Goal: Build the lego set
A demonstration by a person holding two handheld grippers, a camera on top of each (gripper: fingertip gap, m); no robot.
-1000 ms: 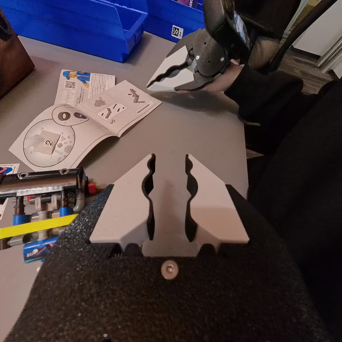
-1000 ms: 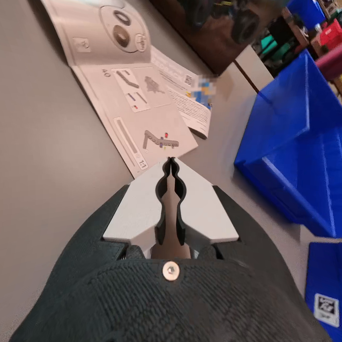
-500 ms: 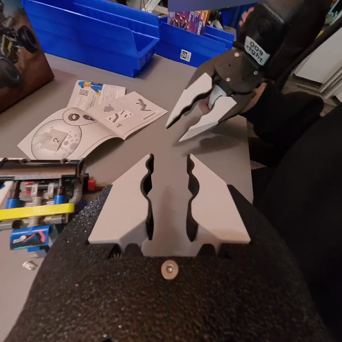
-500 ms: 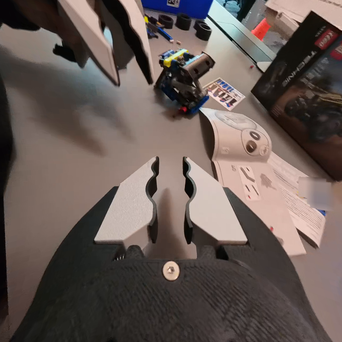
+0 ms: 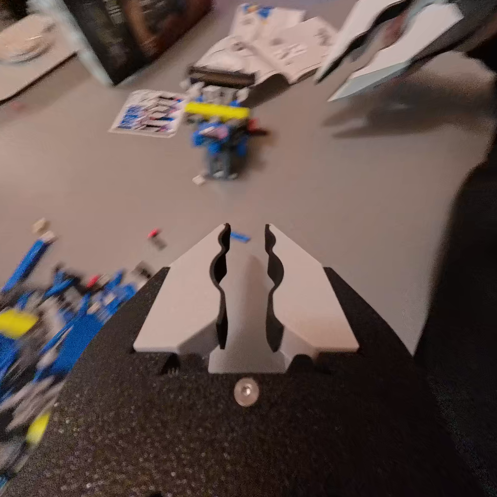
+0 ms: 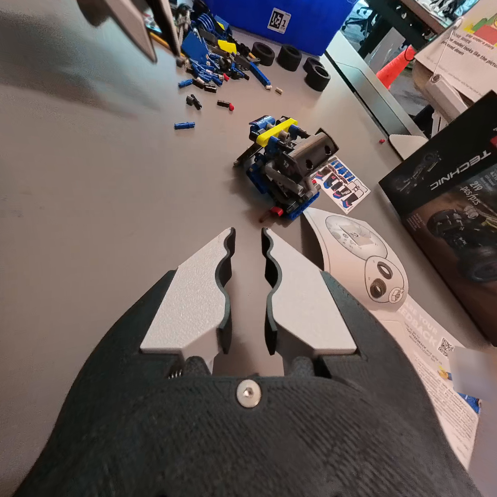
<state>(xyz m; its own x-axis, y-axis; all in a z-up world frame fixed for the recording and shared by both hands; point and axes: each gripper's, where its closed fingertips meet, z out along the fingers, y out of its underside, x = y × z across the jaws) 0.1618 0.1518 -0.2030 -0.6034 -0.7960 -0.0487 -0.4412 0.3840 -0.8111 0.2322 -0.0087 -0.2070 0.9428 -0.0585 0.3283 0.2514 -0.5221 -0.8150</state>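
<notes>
With both the left gripper [image 5: 247,228] and right gripper [image 6: 248,231] empty, jaws moderately apart, part selection seems in hand. Next likely: pick the small blue plastic pin [image 6: 184,125], lying left of the half-built blue-and-yellow lego chassis [image 6: 282,164].

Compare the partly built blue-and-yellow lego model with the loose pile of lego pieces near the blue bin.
The partly built lego model is one joined block; the loose pile is scattered separate pieces. The model sits beside the open instruction booklet; the pile lies by the blue bin. Both share blue, yellow and black parts on the grey table.

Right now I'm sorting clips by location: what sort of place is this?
Probably a workshop or lab bench: a grey table with a half-built model, loose parts, a blue storage bin and an orange cone beyond.
</notes>
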